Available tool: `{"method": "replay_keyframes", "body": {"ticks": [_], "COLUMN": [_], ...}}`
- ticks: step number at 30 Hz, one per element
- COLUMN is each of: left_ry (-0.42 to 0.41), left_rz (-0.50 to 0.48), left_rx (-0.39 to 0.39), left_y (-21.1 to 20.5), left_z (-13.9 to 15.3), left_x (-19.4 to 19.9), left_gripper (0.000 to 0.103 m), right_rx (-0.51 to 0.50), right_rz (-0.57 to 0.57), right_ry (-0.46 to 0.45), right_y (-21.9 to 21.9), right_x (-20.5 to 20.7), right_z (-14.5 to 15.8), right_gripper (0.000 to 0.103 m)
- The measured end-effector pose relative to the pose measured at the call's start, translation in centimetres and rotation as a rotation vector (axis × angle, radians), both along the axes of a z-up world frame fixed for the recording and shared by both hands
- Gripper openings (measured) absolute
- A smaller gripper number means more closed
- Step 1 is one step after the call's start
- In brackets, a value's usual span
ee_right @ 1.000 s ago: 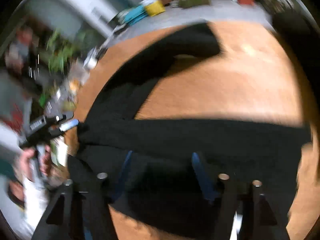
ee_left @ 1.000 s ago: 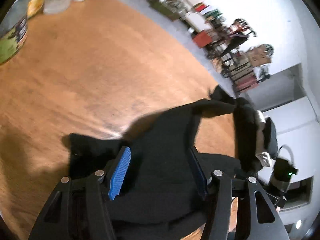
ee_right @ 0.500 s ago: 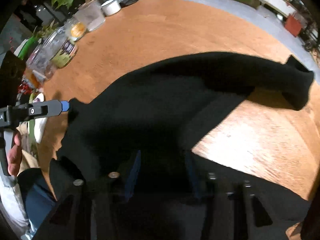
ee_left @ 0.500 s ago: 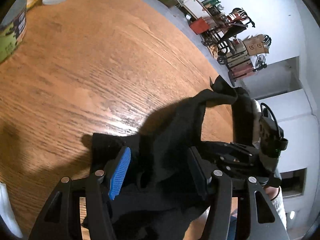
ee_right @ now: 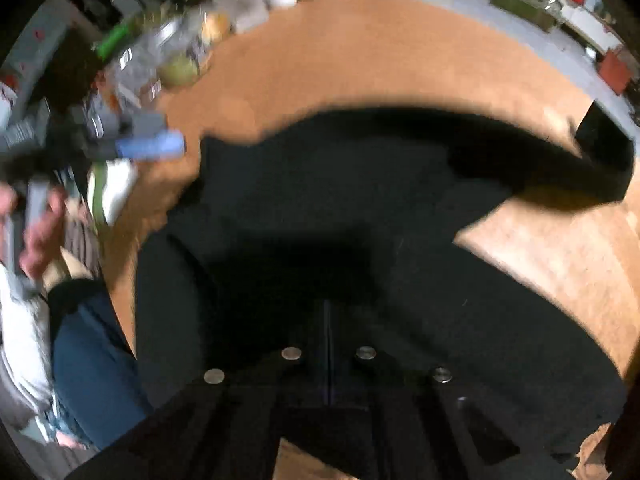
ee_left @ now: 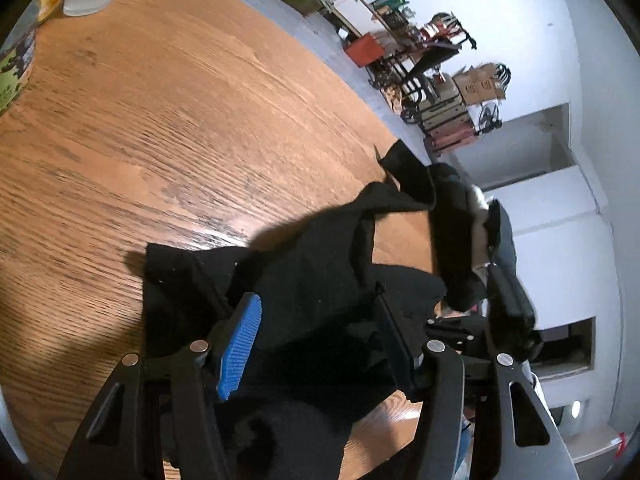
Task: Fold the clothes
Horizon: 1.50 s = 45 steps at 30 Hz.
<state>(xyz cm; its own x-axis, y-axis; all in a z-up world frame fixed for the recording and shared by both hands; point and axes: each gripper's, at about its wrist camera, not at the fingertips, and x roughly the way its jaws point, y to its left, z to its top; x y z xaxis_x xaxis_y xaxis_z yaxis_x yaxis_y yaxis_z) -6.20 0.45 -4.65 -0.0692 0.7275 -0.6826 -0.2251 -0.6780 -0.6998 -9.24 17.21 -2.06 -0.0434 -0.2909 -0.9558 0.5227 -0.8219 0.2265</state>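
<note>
A cluttered room with shelves and boxes lies beyond the wooden table (ee_left: 168, 92), whose far left edge carries jars and containers.

On the left of the scene, the left hand-held gripper (ee_left: 316, 344) stands with its fingers spread wide over the black garment (ee_left: 320, 264), holding nothing; it sat open like this a second ago too. Seen from the right wrist view, it hovers just off the cloth's left edge (ee_right: 152, 146) — apart from the fabric, with the person's hand (ee_right: 34, 232) on its handle.

The garment lies on the near part of the table, its body bunched in loose folds and one sleeve (ee_right: 560, 160) reaching out to the far right.

The change is on the right. The right hand-held gripper (ee_right: 328, 344), whose fingers were apart half a second ago, now has them pressed together into a thin line, and dark cloth lies all round them — it looks clamped on the garment's near edge, though black on black and motion blur make the pinch itself hard to see.

In my judgement this means a fold is under way: the right side has taken hold, while the left has let go or not yet gripped.
</note>
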Motion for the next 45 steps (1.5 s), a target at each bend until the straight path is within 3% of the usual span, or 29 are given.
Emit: {"method": "replay_keyframes", "body": {"ticks": [3,4,5,6,8,11,14,18,20,24,25,26,27,28,36,38,39,40,41,42,44,45], "left_ry": [0.009,0.015,0.018,0.021,0.02,0.017,0.0,-0.006,-0.013,-0.052,-0.05,-0.029,-0.009,0.005,0.039,0.018,0.011,0.015,0.023,0.043,0.054,0.039], "left_rz": [-0.014,-0.018,-0.019,-0.019,-0.01,0.012,0.0,-0.035,-0.052,-0.055,-0.054,-0.056,-0.059,-0.062,-0.227,-0.18,-0.148,-0.096,-0.047,-0.004,0.036,0.04], "left_rx": [-0.001,0.002,0.003,0.003,0.006,0.014,-0.018,-0.074,-0.101,-0.129,-0.131,-0.142,-0.158,-0.178,-0.143,-0.152,-0.155,-0.157,-0.16,-0.168,-0.167,-0.148], "left_y": [0.7,0.9,1.0,1.1,1.0,0.9,1.6,2.9,3.6,4.0,3.9,3.8,3.7,3.6,3.4,2.5,2.0,1.2,0.5,-0.1,-0.7,-0.9], "left_z": [0.0,0.1,0.1,0.2,0.3,0.2,-0.6,-1.7,-2.3,-3.8,-3.8,-3.6,-3.3,-3.1,-1.1,-1.6,-1.8,-1.9,-1.8,-1.7,-1.5,-1.6], "left_x": [0.1,0.0,0.0,-0.1,-0.5,-1.1,-1.5,-1.5,-1.4,-1.6,-1.6,-1.5,-1.4,-1.2,2.1,1.7,1.3,0.6,0.0,-0.5,-1.2,-1.3], "left_gripper": [0.06,0.06,0.06,0.06,0.06,0.061,0.066,0.067,0.067,0.067,0.059,0.044,0.005,0.0,0.0,0.0,0.0,0.0,0.001,0.005,0.027,0.048], "right_rx": [0.003,-0.006,-0.015,-0.008,0.016,0.022,0.05,0.063,0.078,0.083,0.071,0.065,0.056,0.049,-0.008,0.017,0.028,0.026,0.022,0.002,-0.035,-0.053], "right_rz": [-0.018,-0.036,-0.056,-0.077,-0.1,-0.123,-0.106,-0.099,-0.09,-0.078,-0.075,-0.073,-0.071,-0.069,0.003,0.008,0.01,-0.003,-0.017,-0.036,-0.101,-0.138], "right_ry": [0.006,0.033,0.072,0.137,0.198,0.17,0.112,0.074,0.077,0.084,0.086,0.086,0.087,0.088,0.045,0.012,-0.003,-0.008,-0.011,-0.002,0.039,0.065], "right_y": [0.4,0.8,1.3,1.7,2.0,1.7,0.7,-0.3,-0.3,0.1,0.2,0.3,0.5,0.7,1.4,1.4,1.4,1.6,1.7,2.1,3.1,3.7], "right_x": [0.4,0.3,0.0,-0.4,-1.1,-2.9,-3.7,-3.7,-3.4,-2.8,-2.6,-2.6,-2.5,-2.3,0.1,0.5,0.6,0.7,0.8,0.9,1.6,2.1], "right_z": [-0.3,0.4,1.2,2.3,3.5,3.7,2.1,0.3,0.0,0.3,0.6,0.8,1.1,1.3,0.7,-0.6,-1.3,-1.4,-1.6,-1.3,-0.1,0.6], "right_gripper": [0.005,0.018,0.042,0.048,0.052,0.055,0.062,0.058,0.022,0.011,0.01,0.01,0.009,0.009,0.009,0.019,0.029,0.047,0.048,0.049,0.058,0.061]}}
